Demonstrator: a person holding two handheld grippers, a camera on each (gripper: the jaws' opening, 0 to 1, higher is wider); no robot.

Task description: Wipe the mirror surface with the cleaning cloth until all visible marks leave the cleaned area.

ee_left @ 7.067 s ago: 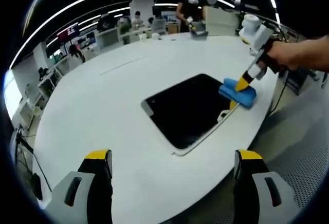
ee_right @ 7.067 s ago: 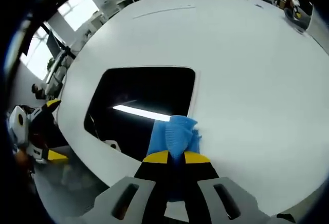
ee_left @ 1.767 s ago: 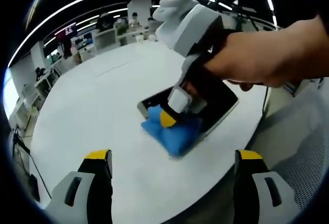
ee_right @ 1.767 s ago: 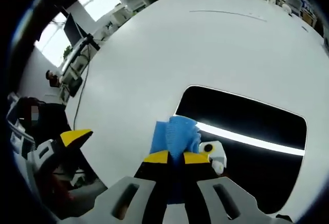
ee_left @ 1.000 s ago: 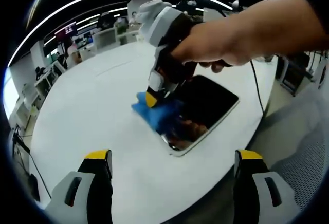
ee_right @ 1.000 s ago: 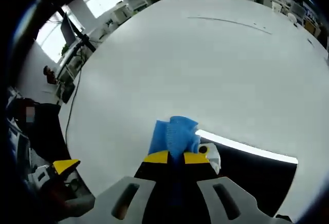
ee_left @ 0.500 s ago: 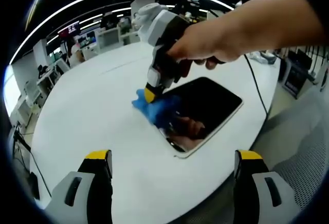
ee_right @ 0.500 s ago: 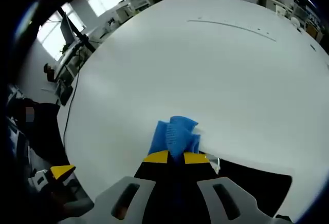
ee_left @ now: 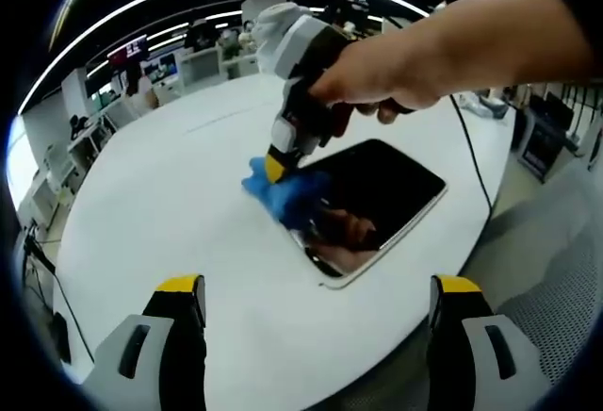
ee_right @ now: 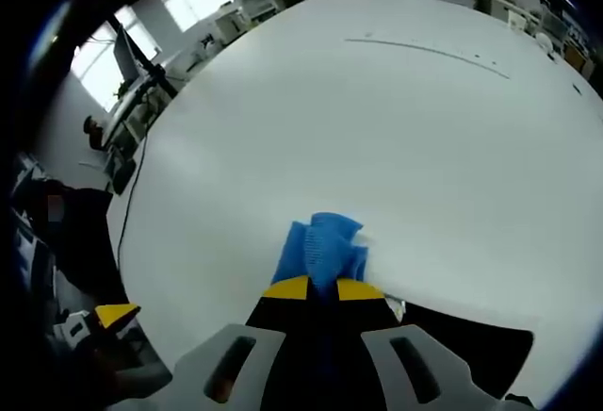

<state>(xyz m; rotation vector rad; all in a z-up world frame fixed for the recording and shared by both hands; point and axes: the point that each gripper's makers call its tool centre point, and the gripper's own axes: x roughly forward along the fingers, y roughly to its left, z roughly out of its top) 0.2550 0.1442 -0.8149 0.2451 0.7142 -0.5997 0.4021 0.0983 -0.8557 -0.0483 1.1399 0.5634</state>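
Note:
A dark mirror (ee_left: pixel 377 189) in a white frame lies flat on the white oval table (ee_left: pixel 160 204). In the left gripper view a hand holds my right gripper (ee_left: pixel 275 168) tip-down at the mirror's left corner, shut on the blue cleaning cloth (ee_left: pixel 283 196). The cloth lies partly on the glass and partly on the table. My left gripper (ee_left: pixel 318 287) stands open near the table's front edge, nothing between its jaws. In the right gripper view the cloth (ee_right: pixel 320 244) bunches out of my shut right gripper (ee_right: pixel 323 288), with the mirror (ee_right: pixel 471 350) at lower right. The left gripper's yellow tip (ee_right: pixel 115 315) shows at far left.
The table (ee_right: pixel 396 119) stretches wide and bare beyond the cloth. A dark cable (ee_left: pixel 471 161) hangs off its right side over grey floor. Office desks and screens (ee_left: pixel 141 62) stand far behind, with people among them.
My right gripper has carried the cloth across the mirror from its right corner to its left corner. In the last half second it barely shifted. The left gripper stayed put.

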